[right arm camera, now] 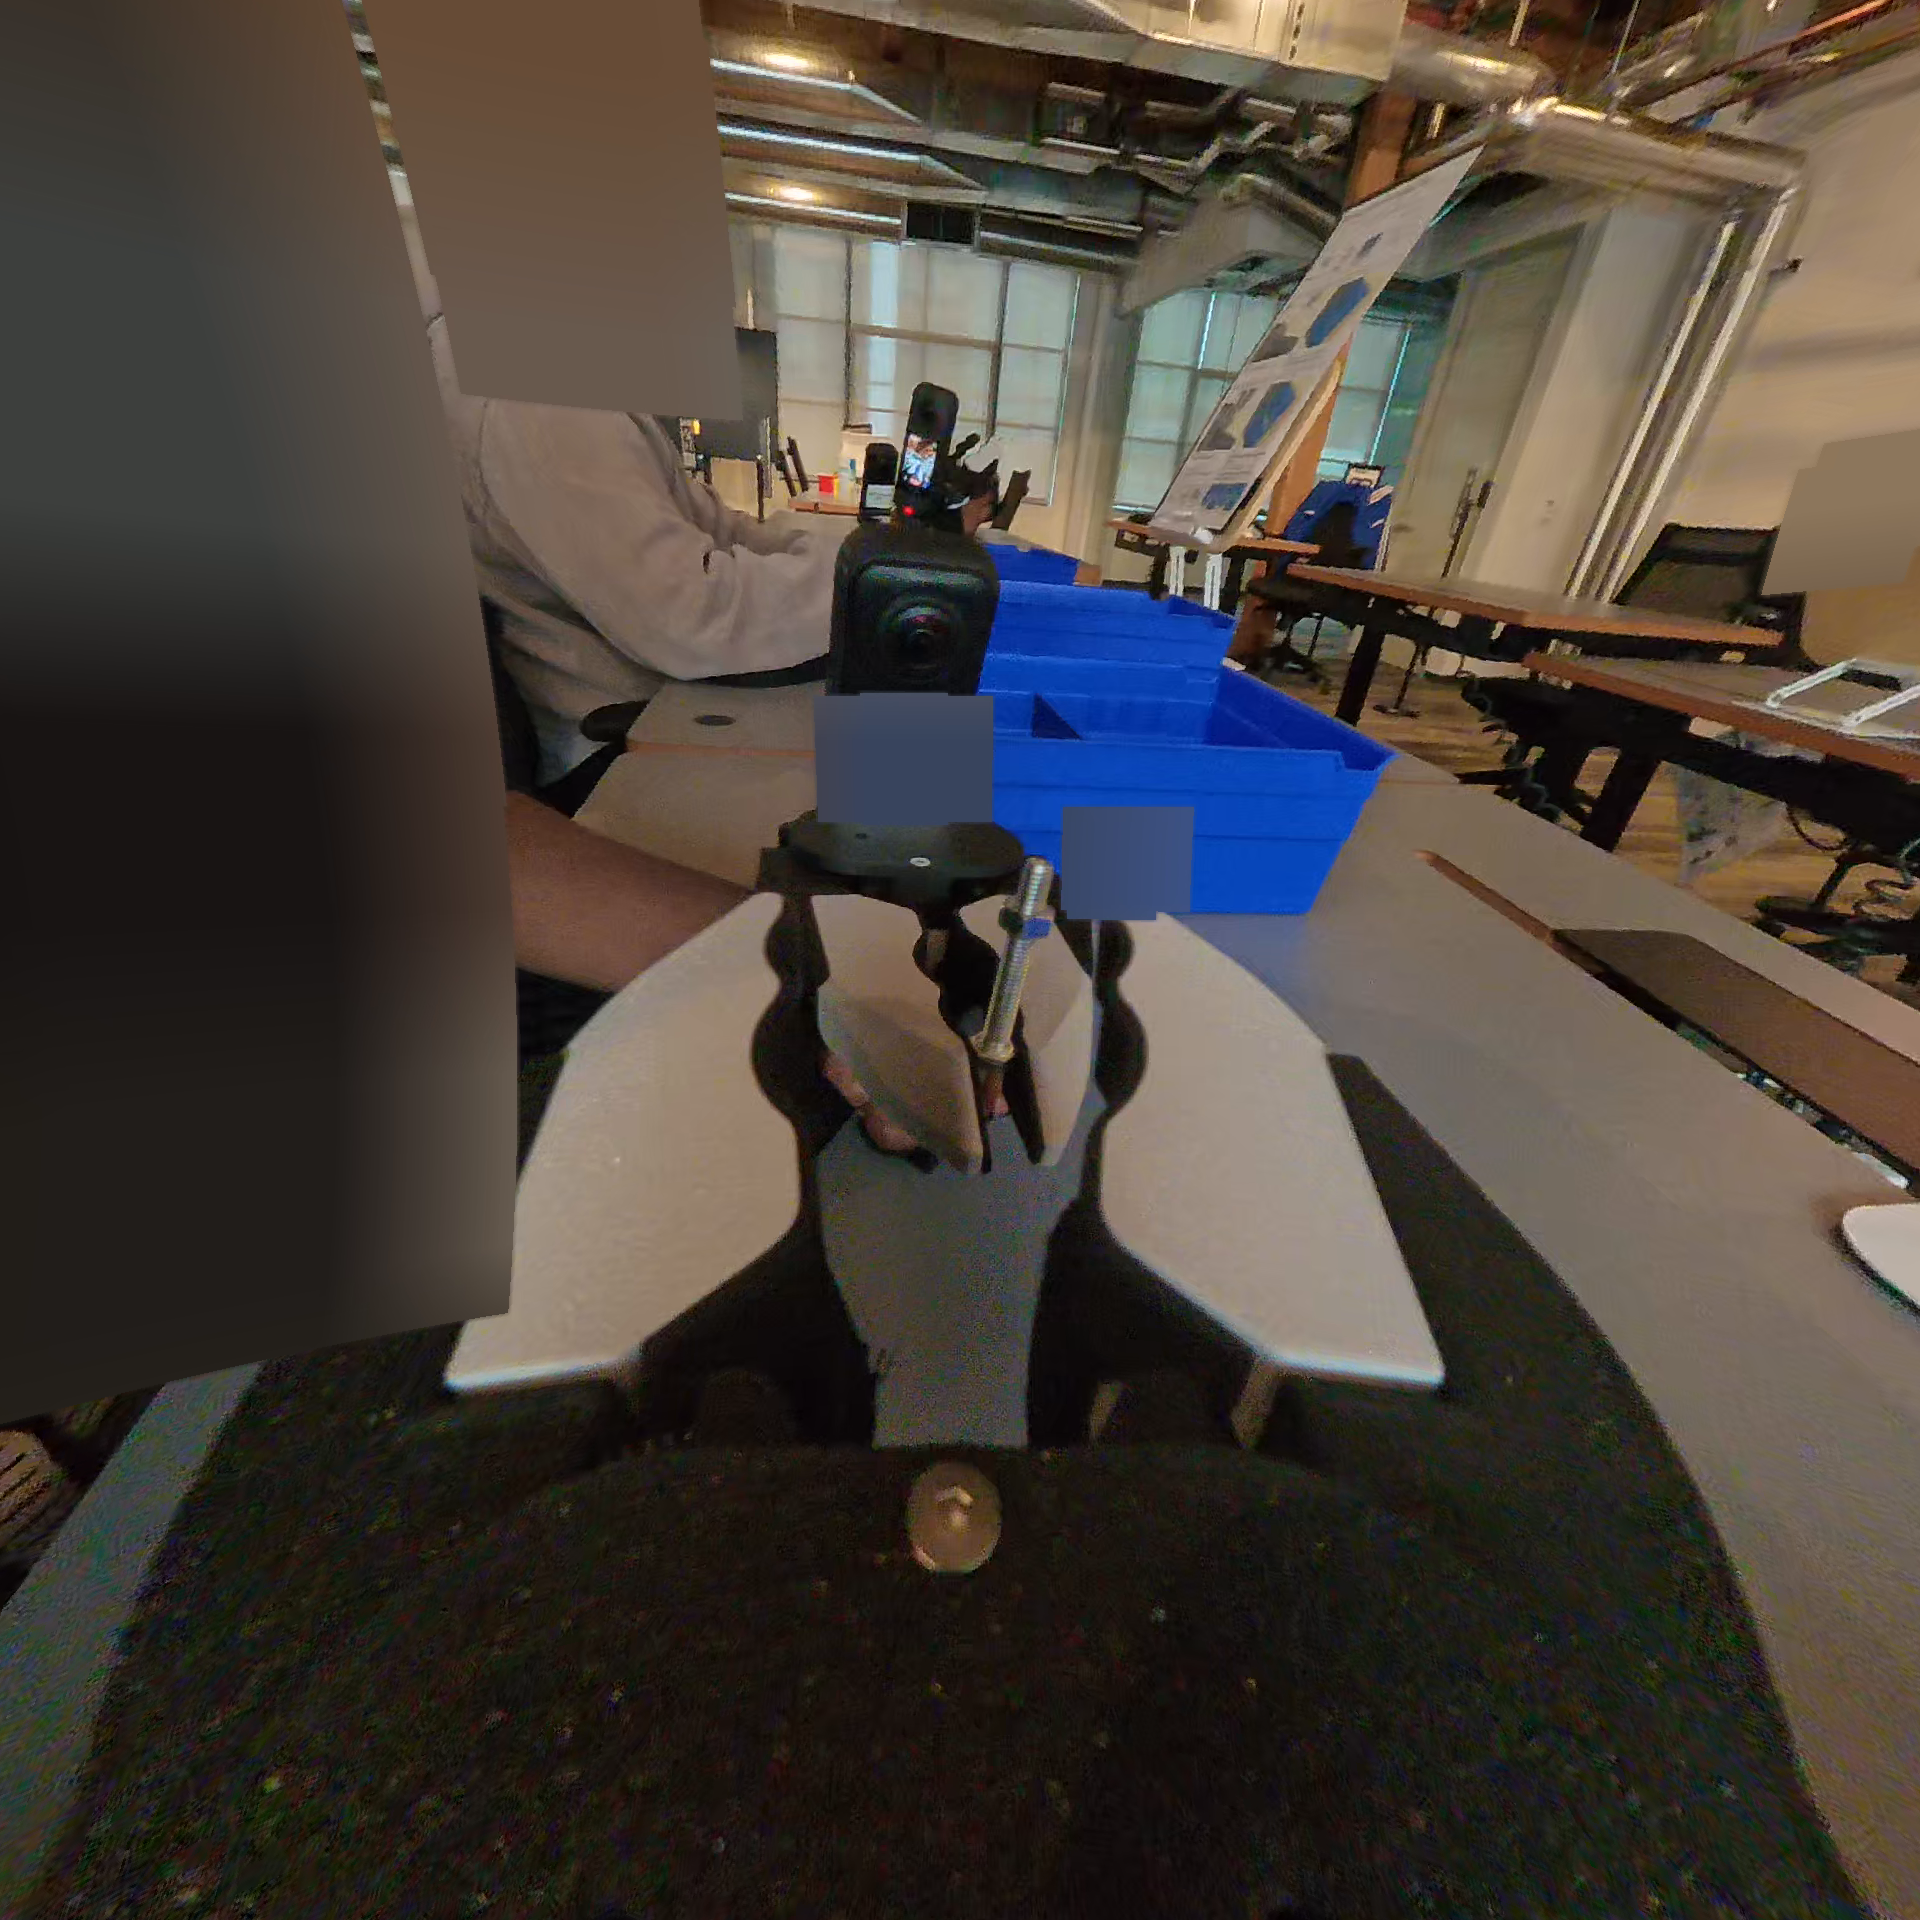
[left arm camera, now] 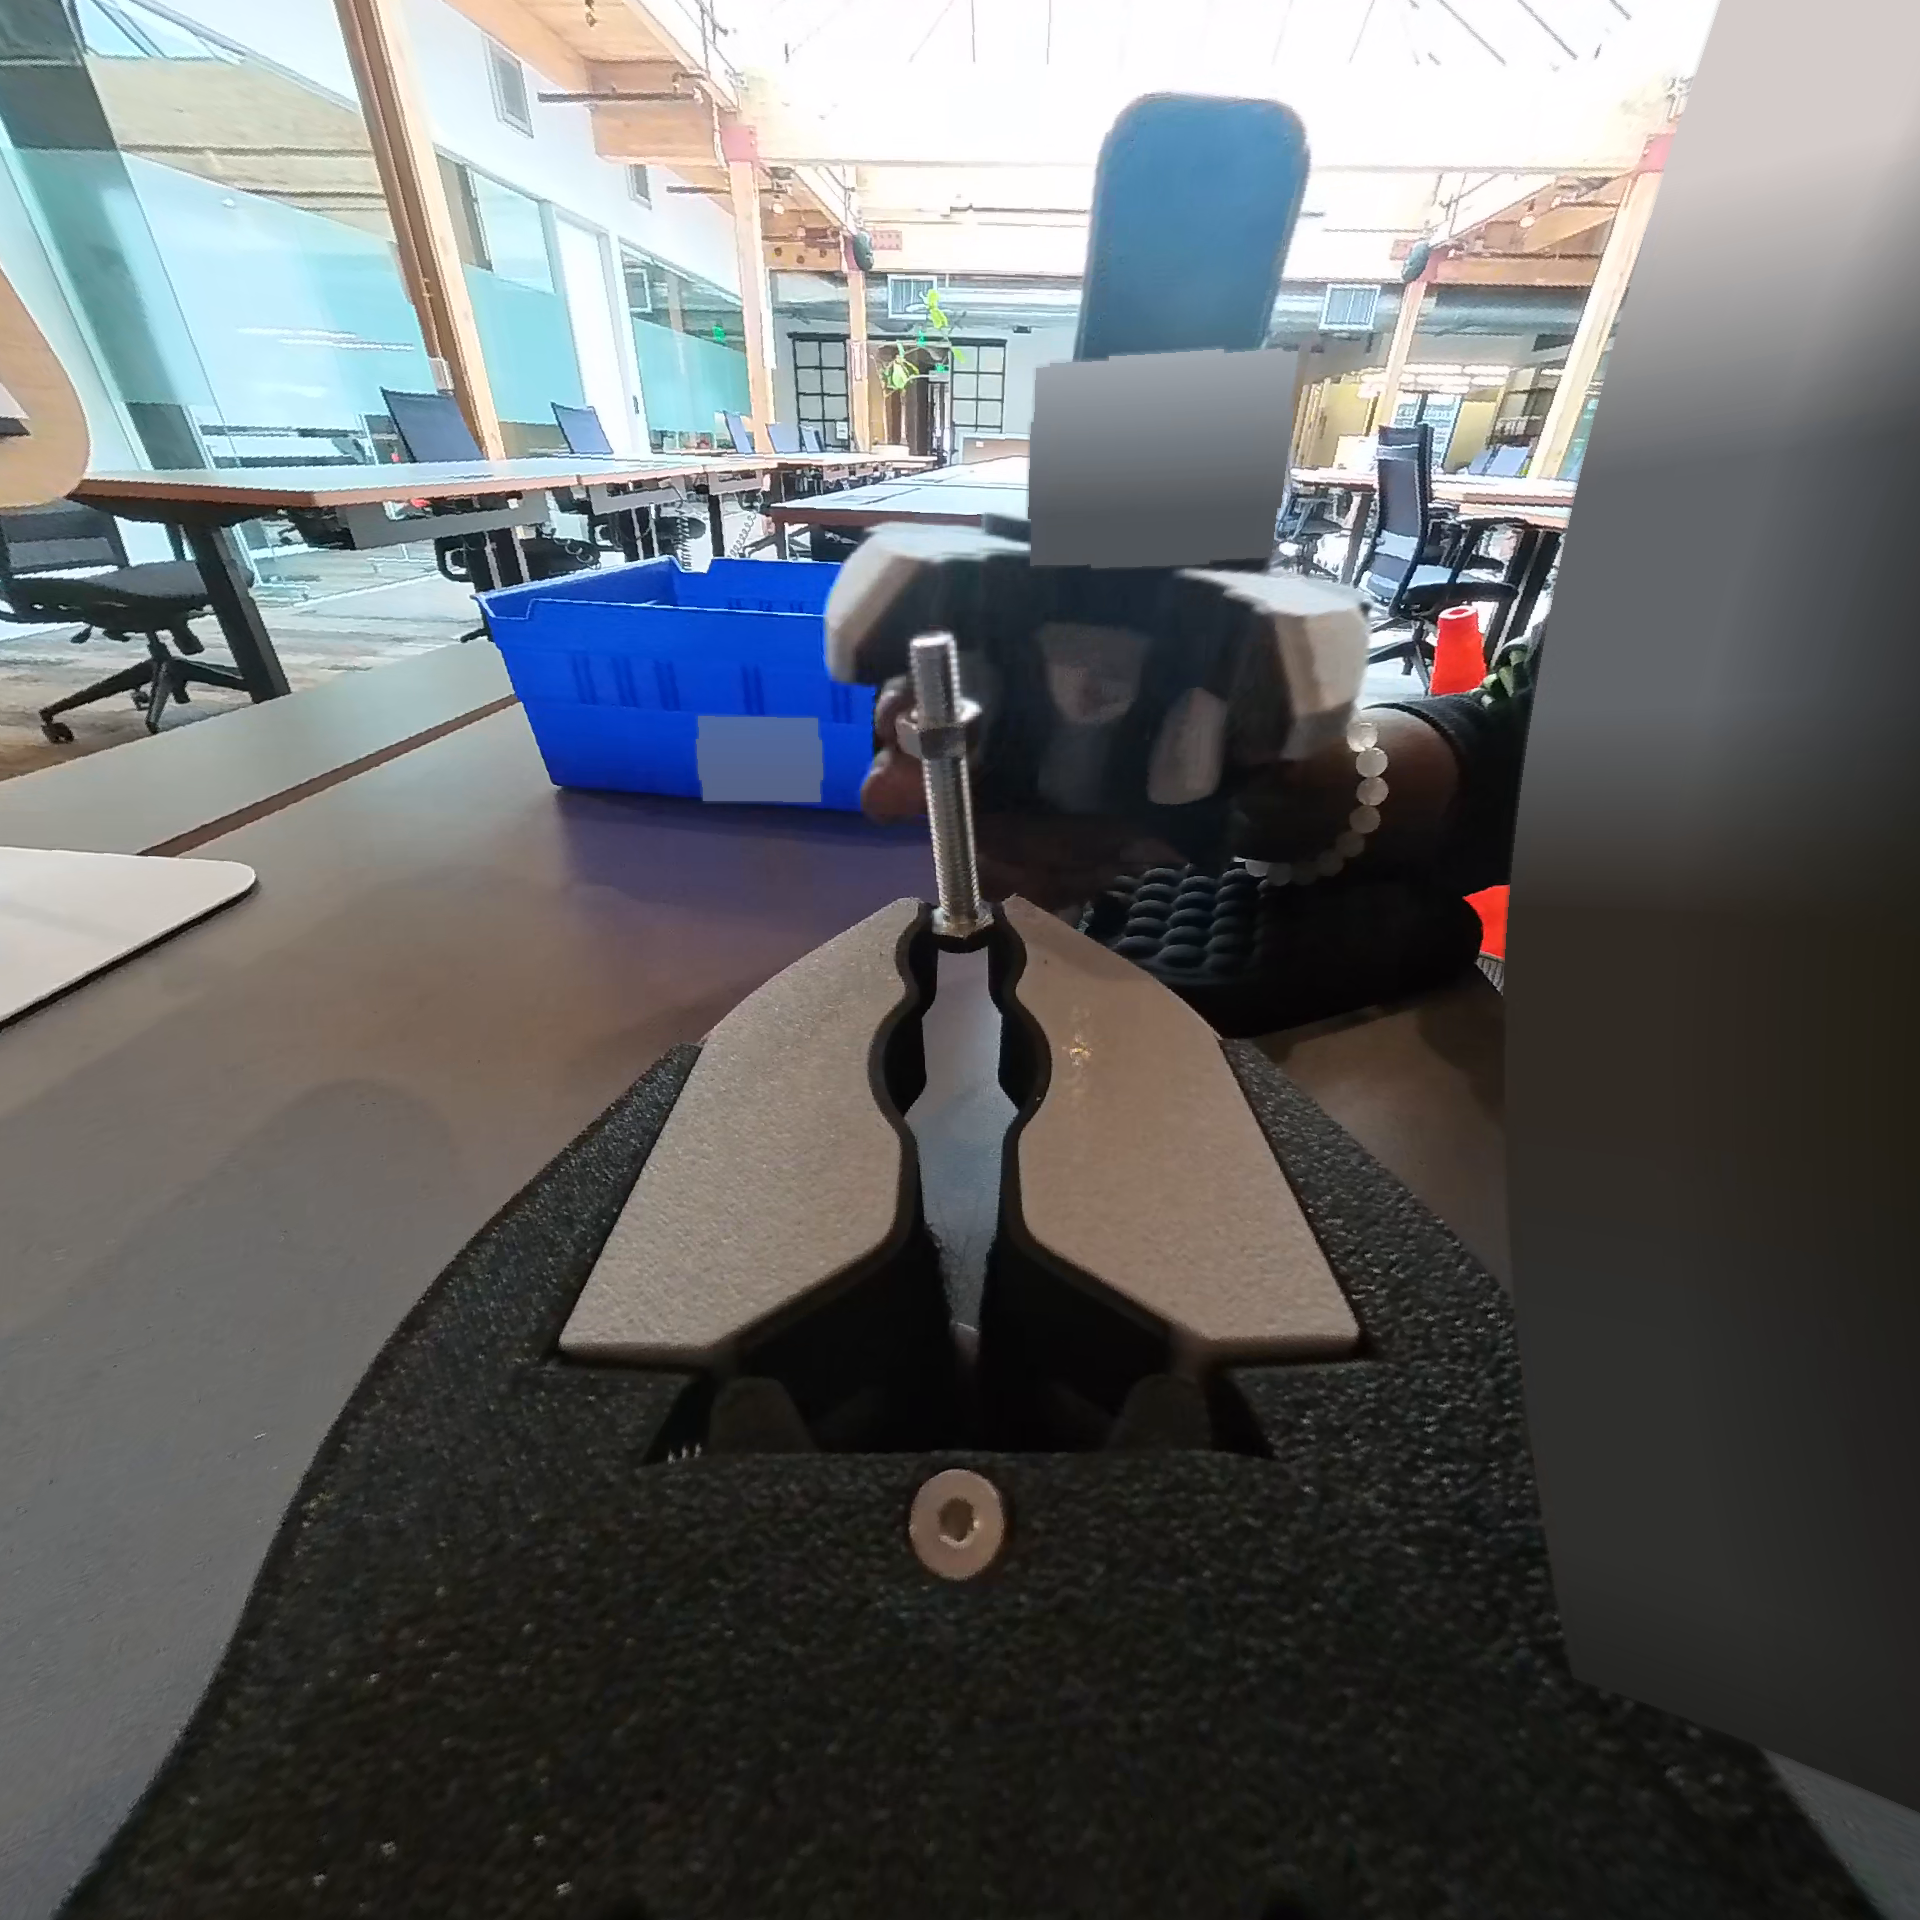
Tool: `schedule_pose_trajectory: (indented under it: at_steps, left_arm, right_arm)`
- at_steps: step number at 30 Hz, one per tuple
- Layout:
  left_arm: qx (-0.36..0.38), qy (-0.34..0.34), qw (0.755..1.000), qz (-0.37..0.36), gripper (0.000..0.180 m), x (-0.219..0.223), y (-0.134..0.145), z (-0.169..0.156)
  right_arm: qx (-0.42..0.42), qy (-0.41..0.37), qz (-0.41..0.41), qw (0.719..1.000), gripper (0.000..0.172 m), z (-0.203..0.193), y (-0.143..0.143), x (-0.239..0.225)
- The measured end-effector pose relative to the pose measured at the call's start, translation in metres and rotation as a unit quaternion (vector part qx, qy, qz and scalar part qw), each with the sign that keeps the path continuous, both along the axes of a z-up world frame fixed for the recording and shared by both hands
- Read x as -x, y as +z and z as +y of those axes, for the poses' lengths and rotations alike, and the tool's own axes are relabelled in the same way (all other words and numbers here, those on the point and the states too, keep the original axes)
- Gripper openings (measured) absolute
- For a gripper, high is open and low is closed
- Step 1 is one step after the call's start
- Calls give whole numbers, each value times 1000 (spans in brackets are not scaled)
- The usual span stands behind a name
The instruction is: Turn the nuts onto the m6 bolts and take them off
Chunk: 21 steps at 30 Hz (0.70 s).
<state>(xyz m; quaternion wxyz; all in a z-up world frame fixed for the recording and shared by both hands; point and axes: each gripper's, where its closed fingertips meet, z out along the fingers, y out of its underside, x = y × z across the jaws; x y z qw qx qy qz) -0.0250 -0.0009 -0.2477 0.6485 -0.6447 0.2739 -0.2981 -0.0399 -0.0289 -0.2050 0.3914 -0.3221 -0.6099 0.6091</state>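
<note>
Left tongs [left arm camera: 961,925]: nearly closed, tips pinching the hex head of the bolt [left arm camera: 951,790]; both tips bear on the head, shank standing upright and a little tilted.
Right tongs [right arm camera: 940,956]: spread wide, gripping nothing; the bolt stands in the gap between the fingers with clear space either side.
Nut [left arm camera: 940,727]: threaded on the shank in the upper part, a short run of thread bare above it. A second nut, if any, I cannot make out.
Step in hand (my judgement): re-gripping the nut to turn it. Which way along the thread it is going I cannot tell.
How to do it well: I should close the right tips square on two opposite flats of the nut, not on the thread, then rotate about the shank's axis in short turns. The left grip must hold the head firm so the bolt does not spin with the nut.
Risk: the bolt's tilt could make the tips slip off the flats.
Blue bin [left arm camera: 665,675]: on the bench [left arm camera: 312,1039] beyond the bolt; divided inside; contents not visible.
Further blue bins [right arm camera: 1101,623]: behind the first; contents hidden.
</note>
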Motion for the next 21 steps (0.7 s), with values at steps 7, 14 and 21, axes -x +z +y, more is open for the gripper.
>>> schedule_pose_trajectory:
  at_steps: [7,14,21]
  left_arm:
    - [1,0,1000,0,9,0,0,0]
    - [0,-1,1000,1,9,0,0,0]
    - [0,-1,1000,1,9,0,0,-1]
  right_arm:
    - [-14,24,-3,1000,15,-7,-2,-6]
    - [-16,18,-11,1000,35,-7,-5,-3]
    - [1,1,-9,1000,52,0,-3,1]
